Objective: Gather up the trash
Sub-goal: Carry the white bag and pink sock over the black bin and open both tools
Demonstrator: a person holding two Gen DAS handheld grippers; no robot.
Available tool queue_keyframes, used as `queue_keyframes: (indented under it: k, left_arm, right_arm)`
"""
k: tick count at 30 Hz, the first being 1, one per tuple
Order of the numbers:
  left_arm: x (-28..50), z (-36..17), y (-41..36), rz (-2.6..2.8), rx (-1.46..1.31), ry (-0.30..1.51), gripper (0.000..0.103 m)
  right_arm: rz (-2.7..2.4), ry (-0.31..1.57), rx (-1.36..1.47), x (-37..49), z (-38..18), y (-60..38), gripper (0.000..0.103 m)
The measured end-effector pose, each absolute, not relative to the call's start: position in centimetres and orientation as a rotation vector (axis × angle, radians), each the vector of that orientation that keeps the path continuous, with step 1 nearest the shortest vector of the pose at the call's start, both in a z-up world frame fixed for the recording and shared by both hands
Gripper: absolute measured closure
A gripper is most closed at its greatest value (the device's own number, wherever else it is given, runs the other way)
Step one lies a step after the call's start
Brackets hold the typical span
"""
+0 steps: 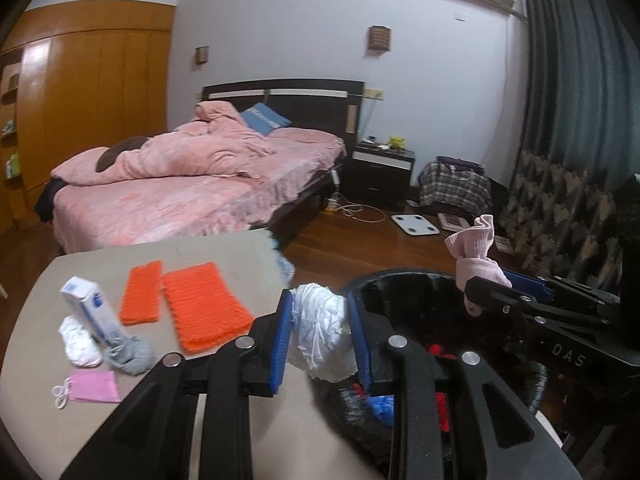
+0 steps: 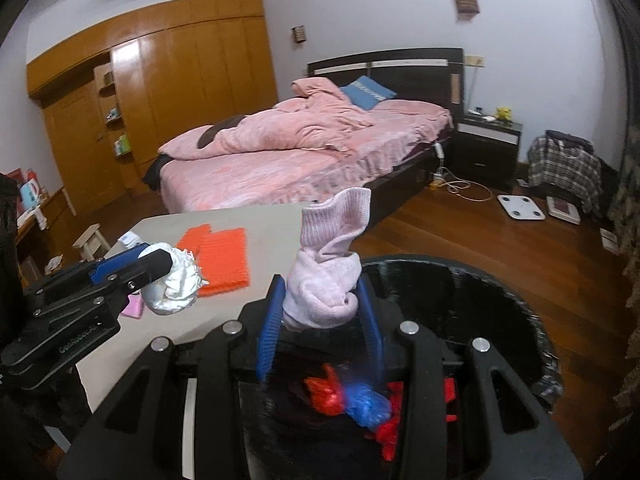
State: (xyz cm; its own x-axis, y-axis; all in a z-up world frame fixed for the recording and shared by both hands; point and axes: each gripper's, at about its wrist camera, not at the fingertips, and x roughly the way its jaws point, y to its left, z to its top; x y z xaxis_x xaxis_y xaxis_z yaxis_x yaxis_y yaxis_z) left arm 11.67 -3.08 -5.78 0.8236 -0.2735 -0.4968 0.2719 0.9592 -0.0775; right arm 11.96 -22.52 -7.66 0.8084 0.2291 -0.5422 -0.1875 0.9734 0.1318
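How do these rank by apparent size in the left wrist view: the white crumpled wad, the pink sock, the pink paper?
1. white crumpled wad, though its nearness to the camera enlarges it
2. pink sock
3. pink paper, close to the sock, so unsure

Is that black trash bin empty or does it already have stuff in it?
Not empty. Inside the black bin, red and blue crumpled bits lie at the bottom.

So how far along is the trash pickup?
Red and blue scraps already lie in the black bin. Left gripper holds a white crumpled wad, right gripper a pink sock. White wad, grey cloth remain on the table.
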Motion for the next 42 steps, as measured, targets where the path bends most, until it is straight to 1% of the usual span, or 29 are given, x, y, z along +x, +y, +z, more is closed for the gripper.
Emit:
queue_keyframes:
  k: [15,16,17,18,19,20,22,23,24,25,27,30,31,34,42]
  left_arm:
    - [13.1,-7.1,-10.1,-0.460,0.039,0.555,0.075]
    - [13.4,-7.4,-10.5,-0.483,0.039,0.572,0.073]
    - [13.6,-7.6,-10.7,-0.492,0.040,0.582,0.068]
    - [13.6,-7.7,-10.9,-0.495,0.041,0.585,0.055]
    - [13.6,-7.8,-11.0,-0.499,0.040,0.584,0.047]
    - [13.5,-7.8,-11.0,-0.501,0.040,0.583,0.047]
    - [13.4,-7.9,-11.0,-0.499,0.046,0.582,0.044]
    - [13.4,-7.9,-10.8,-0.494,0.047,0.579,0.042]
    - [13.3,-7.9,-10.8,-0.490,0.047,0.577,0.039]
    - [13.2,-7.8,-10.6,-0.483,0.048,0.573,0.034]
    - [13.1,-7.7,-10.0,-0.460,0.047,0.561,0.025]
    - [13.1,-7.3,-9.2,-0.427,0.037,0.549,0.015]
    - [13.1,-7.2,-8.8,-0.414,0.029,0.547,0.011]
    - [12.9,-6.9,-7.3,-0.376,0.012,0.536,0.006]
    - [12.4,-6.6,-3.0,-0.278,-0.008,0.525,0.006]
  right_arm:
    - [0.090,0.608,0.105,10.9,-9.1,-28.4,0.067]
    - [0.081,0.610,0.104,10.8,-9.2,-28.6,0.067]
    - [0.073,0.611,0.108,10.8,-9.3,-28.8,0.065]
    - [0.065,0.611,0.112,10.7,-9.4,-29.1,0.056]
    - [0.051,0.608,0.115,10.6,-9.4,-29.3,0.052]
    - [0.038,0.603,0.118,10.5,-9.4,-29.6,0.044]
    - [0.022,0.597,0.119,10.4,-9.3,-29.7,0.038]
    - [0.005,0.591,0.118,10.3,-9.2,-29.9,0.030]
    - [-0.005,0.585,0.118,10.3,-9.2,-30.1,0.023]
    - [-0.011,0.579,0.118,10.3,-9.1,-30.1,0.021]
    - [-0.025,0.570,0.117,10.2,-9.1,-30.2,0.011]
    - [-0.026,0.577,0.122,10.4,-9.1,-30.0,0.006]
    - [-0.024,0.582,0.125,10.5,-9.1,-29.8,0.006]
    - [-0.014,0.587,0.125,10.7,-9.1,-29.3,0.006]
    - [0.053,0.592,0.094,11.7,-8.9,-26.0,0.005]
